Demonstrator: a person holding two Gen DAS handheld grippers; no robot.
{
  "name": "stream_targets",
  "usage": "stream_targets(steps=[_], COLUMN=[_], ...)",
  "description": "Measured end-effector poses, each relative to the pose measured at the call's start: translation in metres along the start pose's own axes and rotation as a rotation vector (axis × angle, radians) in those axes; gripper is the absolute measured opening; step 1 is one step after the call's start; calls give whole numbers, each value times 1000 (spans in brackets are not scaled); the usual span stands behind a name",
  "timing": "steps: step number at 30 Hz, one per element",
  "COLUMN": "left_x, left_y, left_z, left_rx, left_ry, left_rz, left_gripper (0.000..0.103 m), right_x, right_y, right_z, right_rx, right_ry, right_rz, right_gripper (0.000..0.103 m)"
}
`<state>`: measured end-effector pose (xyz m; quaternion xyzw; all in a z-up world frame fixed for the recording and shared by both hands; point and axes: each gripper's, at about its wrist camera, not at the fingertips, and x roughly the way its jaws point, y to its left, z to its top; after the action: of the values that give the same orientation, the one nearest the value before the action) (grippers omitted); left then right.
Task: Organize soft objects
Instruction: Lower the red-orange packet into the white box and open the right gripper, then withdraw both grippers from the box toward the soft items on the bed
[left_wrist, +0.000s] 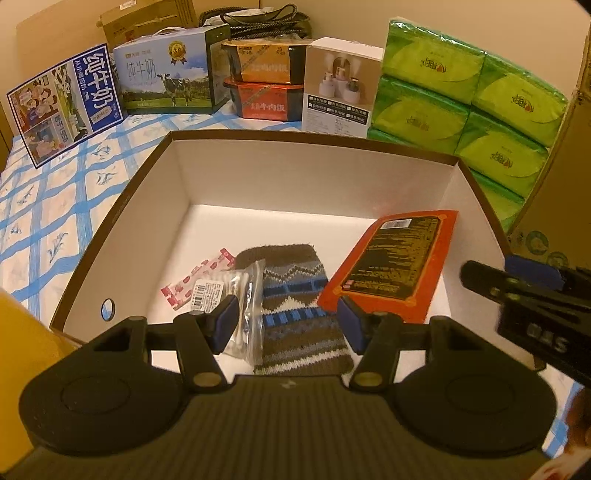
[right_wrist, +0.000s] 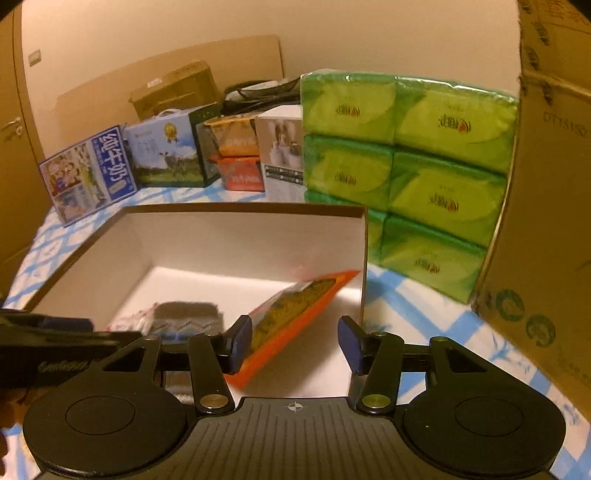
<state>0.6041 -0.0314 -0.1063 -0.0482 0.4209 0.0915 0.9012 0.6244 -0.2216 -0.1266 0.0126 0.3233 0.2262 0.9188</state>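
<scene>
The knitted sock (left_wrist: 295, 302) lies flat on the floor of the box (left_wrist: 177, 173), with the swab bag (left_wrist: 240, 306) overlapping its left edge and the pink packet (left_wrist: 192, 280) further left. The orange pouch (left_wrist: 391, 262) is propped against the right wall. Both the left gripper (left_wrist: 288, 325) and the right gripper (right_wrist: 295, 345) are seen released, nothing between the fingers. The step is probably straightening the pouch; it should be pinched at an edge and laid flat beside the sock, not upon it.

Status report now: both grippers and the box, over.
Left gripper open, empty, over box. Right gripper open, empty. Knitted sock, orange packet and two small packets inside. Nothing blocking.
</scene>
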Motion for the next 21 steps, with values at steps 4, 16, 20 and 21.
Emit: stream_targets(steps=[4, 16, 20, 21], left_x=[-11, -93, -130, -139], left_y=[0, 13, 23, 26], left_z=[-2, -17, -31, -35], left_rx=[8, 38, 65, 73], left_ry=[-2, -38, -47, -49], left_rz=[-18, -121, -163, -172], left_gripper=[56, 56, 56, 56], right_x=[-25, -124, -165, -174], right_y=[0, 15, 29, 34], right_z=[-4, -26, -37, -39], right_rx=[32, 153, 191, 196], right_ry=[-7, -43, -64, -69], right_rz=[9, 3, 0, 0], right_gripper=[52, 52, 55, 56])
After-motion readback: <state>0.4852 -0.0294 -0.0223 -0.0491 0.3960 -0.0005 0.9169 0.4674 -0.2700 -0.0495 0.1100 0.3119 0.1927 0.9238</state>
